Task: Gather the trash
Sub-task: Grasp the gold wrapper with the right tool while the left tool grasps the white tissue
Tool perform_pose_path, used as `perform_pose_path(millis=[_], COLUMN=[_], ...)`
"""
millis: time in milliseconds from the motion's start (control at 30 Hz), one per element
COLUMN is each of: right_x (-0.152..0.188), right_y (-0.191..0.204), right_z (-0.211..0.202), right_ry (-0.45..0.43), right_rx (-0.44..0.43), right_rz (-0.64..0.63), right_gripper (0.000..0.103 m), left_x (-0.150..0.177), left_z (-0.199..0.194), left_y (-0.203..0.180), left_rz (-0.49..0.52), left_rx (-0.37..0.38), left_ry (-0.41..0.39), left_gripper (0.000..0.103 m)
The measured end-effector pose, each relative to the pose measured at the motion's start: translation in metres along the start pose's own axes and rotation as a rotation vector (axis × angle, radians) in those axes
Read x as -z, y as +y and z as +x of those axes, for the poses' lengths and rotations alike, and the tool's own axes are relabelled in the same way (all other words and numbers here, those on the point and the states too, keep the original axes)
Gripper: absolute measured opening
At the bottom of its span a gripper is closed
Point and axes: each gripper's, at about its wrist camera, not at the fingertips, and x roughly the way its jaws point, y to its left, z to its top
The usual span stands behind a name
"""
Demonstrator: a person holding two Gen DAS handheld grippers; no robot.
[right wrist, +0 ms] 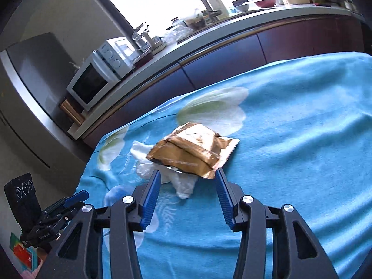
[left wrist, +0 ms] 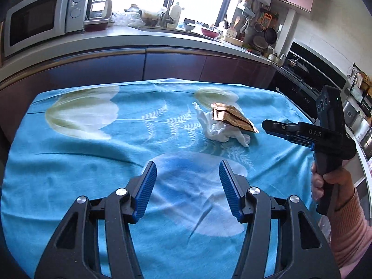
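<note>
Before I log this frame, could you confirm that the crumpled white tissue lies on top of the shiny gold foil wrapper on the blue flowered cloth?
Not quite: the shiny gold foil wrapper lies on top of the crumpled white tissue, not beneath it. Both rest on the blue flowered cloth, as the right wrist view shows.

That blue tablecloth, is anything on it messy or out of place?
Yes. A crumpled white tissue lies on the blue tablecloth, with a torn-open gold wrapper resting tilted on top of it. Both look like discarded litter. The cloth is also rumpled into folds.
</note>
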Motion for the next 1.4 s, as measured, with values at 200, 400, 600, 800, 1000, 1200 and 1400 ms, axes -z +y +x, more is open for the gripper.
perform_pose_path(millis=[200,400,600,800,1000,1200,1400], right_x=[-0.005,-0.01,-0.015,-0.017,-0.014,-0.013,-0.009], right_y=[-0.026,-0.034,-0.033,-0.032,-0.034,-0.028,-0.021], right_z=[0.014,0.022,0.031,0.038,0.04,0.035,0.024], right_ry=[0.036,0.047,0.057,0.062,0.077,0.059,0.031], right_rx=[-0.033,-0.09,-0.158,-0.192,-0.213,-0.241,-0.276], right_rz=[0.083,0.125,0.154,0.181,0.195,0.177,0.157], right_gripper=[0.049,0.05,0.05,0.039,0.017,0.012,0.011], left_x=[-0.019,-0.034,-0.047,-0.052,-0.05,-0.045,-0.033], left_z=[0.043,0.076,0.102,0.117,0.12,0.105,0.074], left_y=[-0.014,-0.021,-0.025,-0.026,-0.029,-0.028,-0.019], left_rz=[0.01,0.017,0.011,0.006,0.008,0.007,0.005], left_rx=[0.011,0.002,0.005,0.026,0.038,0.03,0.007], left_ry=[0.06,0.107,0.146,0.179,0.184,0.162,0.127], left_gripper=[0.055,0.055,0.055,0.035,0.013,0.007,0.007])
